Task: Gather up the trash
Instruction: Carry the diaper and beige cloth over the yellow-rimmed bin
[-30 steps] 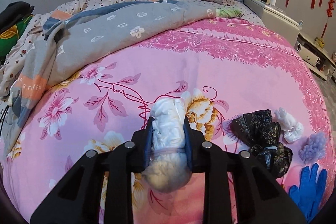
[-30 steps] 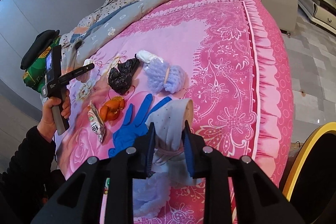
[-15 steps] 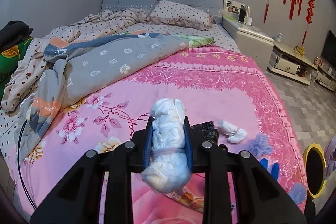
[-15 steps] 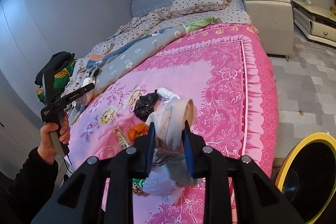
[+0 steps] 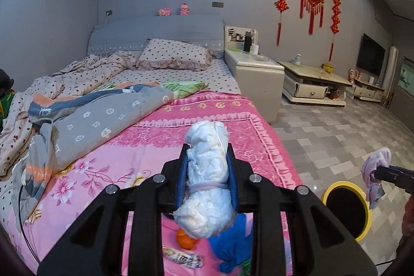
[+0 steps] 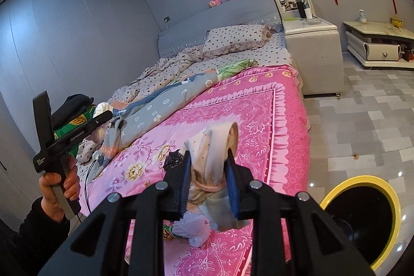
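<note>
Left gripper clamps white wad, long axis along fingers. Right gripper clamps pale cloth bundle, likewise lengthwise. Yellow-rimmed bin on floor at four o'clock of right gripper, nearer it. Remaining litter on pink bedspread below both.

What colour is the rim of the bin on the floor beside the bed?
Yellow, around a black inside; the bin shows best in the right wrist view.

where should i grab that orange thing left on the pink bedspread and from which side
Judging from the left wrist view, take the orange thing across its rounded middle, coming straight down from above. It lies low on the bedspread, with a snack wrapper and blue glove close beside it, so side approaches look crowded.
</note>
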Action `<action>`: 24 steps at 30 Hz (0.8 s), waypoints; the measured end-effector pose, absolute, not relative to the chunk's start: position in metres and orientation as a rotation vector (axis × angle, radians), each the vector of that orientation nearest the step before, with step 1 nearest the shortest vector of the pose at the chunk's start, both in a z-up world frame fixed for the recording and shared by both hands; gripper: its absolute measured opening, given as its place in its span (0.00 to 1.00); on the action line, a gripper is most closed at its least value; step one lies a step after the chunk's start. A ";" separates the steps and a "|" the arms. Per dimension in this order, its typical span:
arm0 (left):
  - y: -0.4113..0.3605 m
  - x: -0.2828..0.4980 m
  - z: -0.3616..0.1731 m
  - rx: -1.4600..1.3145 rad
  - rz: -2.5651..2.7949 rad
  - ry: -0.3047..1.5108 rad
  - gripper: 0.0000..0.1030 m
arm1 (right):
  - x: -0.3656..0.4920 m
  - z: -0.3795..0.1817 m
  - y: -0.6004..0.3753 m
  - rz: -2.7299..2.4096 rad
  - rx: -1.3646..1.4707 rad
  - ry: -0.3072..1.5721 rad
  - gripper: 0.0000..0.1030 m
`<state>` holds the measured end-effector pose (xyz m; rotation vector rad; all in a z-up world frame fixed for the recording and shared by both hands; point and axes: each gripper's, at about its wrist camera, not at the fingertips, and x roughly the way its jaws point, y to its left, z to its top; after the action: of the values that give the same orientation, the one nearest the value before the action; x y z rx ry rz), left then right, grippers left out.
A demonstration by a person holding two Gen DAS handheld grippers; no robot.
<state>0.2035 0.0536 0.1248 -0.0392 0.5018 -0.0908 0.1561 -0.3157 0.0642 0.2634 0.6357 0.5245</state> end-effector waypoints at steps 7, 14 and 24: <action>-0.027 0.179 0.153 -0.021 -0.230 0.443 0.25 | 0.143 0.078 -0.369 0.441 0.307 0.573 0.23; -0.107 0.168 0.160 -0.011 -0.372 0.436 0.25 | 0.131 0.079 -0.419 0.352 0.341 0.535 0.23; -0.203 0.183 0.124 -0.015 -0.508 0.528 0.25 | 0.127 0.059 -0.478 0.230 0.388 0.532 0.23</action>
<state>0.1827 -0.2033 0.1237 -0.0150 0.5281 -0.5078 0.1269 -0.4775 0.0588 0.3877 0.5322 0.2297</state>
